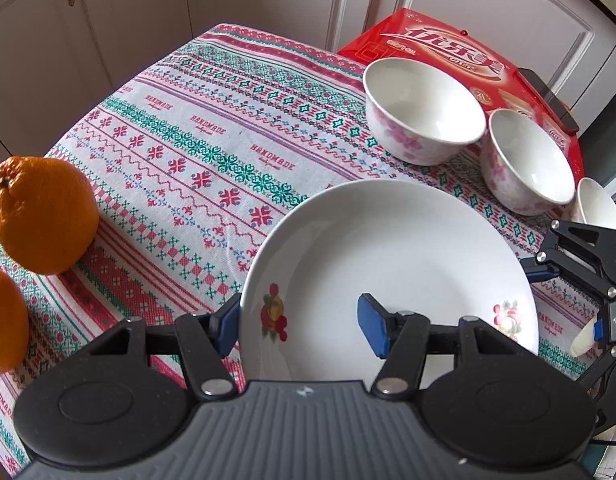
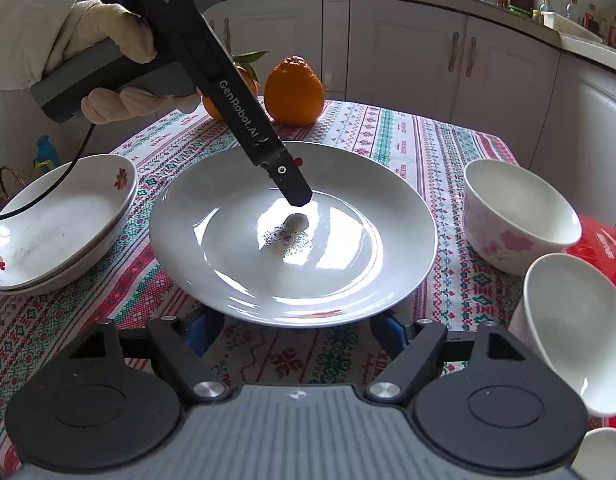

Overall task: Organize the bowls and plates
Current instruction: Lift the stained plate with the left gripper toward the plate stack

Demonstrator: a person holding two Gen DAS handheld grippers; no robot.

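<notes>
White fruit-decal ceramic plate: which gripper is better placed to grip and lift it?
Left. The left gripper stands open with its blue pads straddling the white fruit-decal ceramic plate at its rim, one outside, one over the well. The right gripper is open too, but sits low beneath the near rim.

Both wrist views look closely down, from opposite sides, at the plate (image 1: pixel 388 248) (image 2: pixel 292 240).

White plate (image 1: pixel 388 248), red-green tablecloth (image 1: pixel 180 152).
</notes>
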